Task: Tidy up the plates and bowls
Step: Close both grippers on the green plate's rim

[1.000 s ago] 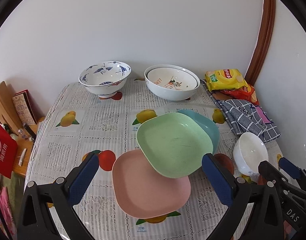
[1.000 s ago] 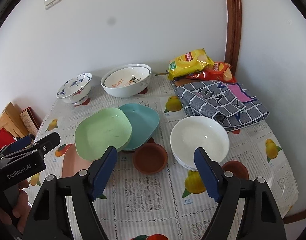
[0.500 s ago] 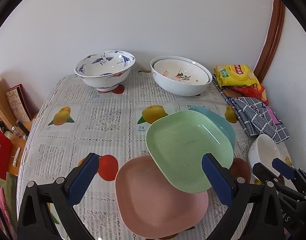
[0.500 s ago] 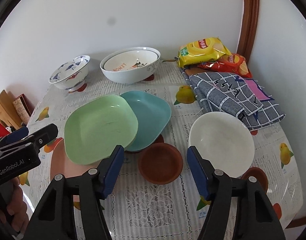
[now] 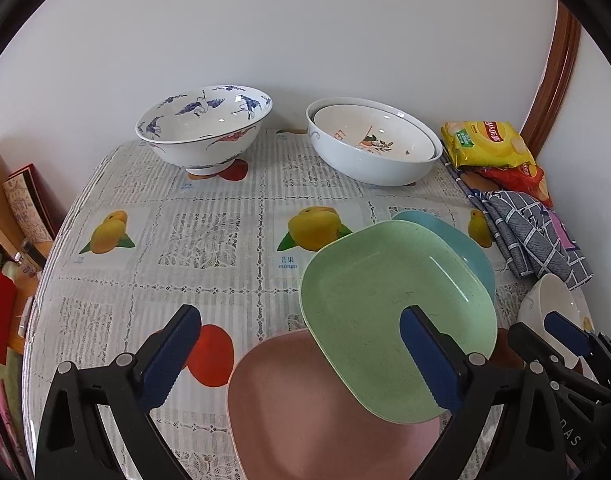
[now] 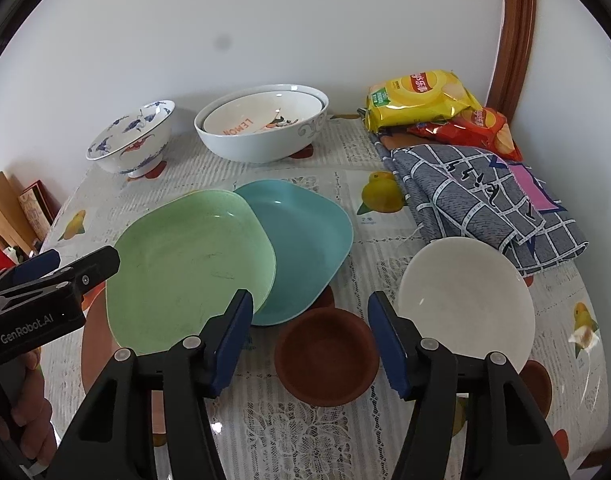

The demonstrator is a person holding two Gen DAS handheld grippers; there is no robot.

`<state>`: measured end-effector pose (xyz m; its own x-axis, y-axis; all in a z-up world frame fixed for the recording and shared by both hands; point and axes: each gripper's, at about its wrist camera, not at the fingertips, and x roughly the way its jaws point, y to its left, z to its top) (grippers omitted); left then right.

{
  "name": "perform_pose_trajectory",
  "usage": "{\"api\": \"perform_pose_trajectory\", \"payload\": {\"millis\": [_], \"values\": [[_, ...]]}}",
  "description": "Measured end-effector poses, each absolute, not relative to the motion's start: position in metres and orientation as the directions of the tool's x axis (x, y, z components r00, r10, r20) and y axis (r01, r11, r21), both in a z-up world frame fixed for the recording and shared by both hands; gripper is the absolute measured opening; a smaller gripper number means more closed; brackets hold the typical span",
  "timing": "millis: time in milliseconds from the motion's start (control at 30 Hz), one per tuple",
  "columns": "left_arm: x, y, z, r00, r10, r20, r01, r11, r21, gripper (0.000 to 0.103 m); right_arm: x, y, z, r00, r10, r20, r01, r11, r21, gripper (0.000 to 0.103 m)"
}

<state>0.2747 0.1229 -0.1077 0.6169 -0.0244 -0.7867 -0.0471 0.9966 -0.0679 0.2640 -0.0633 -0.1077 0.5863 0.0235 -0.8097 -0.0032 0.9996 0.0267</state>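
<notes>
Both grippers have dropped closer to the table. The right gripper (image 6: 307, 322), jaws just narrowed but empty, frames the small brown ceramic saucer (image 6: 327, 356) at lower centre: rigid, breakable, best pinched at its rim. The left gripper (image 5: 299, 344) gapes wide above the stacked light plastic plates (image 5: 385, 304).

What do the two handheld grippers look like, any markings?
Both are black plastic with blue ribbed pads on the fingers. The left gripper reads "GenRobot.AI" in white on its side; the right gripper matches, with silver rivets on its finger arms. No cables show.
</notes>
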Motion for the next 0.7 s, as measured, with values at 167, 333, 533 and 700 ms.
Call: {"api": "perform_pose_trajectory", "payload": {"millis": [167,333,533,700], "values": [[0.280,0.139,-0.114,0.609,-0.029,-0.792,-0.082,0.992,-0.099,0.096,0.271,-0.060,-0.114,0.582,0.039,-0.812,-0.015,0.999,0.037,0.059],[0.285,0.148,-0.115,0.611,-0.045,-0.791,-0.100,0.986,-0.133,0.094,0.278,-0.056,-0.116,0.585,0.052,-0.809,-0.029,0.999,0.044,0.059],[0.294,0.141,-0.118,0.618,-0.044,-0.785,-0.090,0.988,-0.126,0.092,0.289,-0.054,-0.115,0.595,0.053,-0.802,-0.038,0.999,0.038,0.059],[0.304,0.130,-0.126,0.606,-0.041,-0.794,-0.070,0.992,-0.105,0.085,0.296,-0.053,-0.119,0.583,0.040,-0.811,-0.042,0.999,0.019,0.055]]}}
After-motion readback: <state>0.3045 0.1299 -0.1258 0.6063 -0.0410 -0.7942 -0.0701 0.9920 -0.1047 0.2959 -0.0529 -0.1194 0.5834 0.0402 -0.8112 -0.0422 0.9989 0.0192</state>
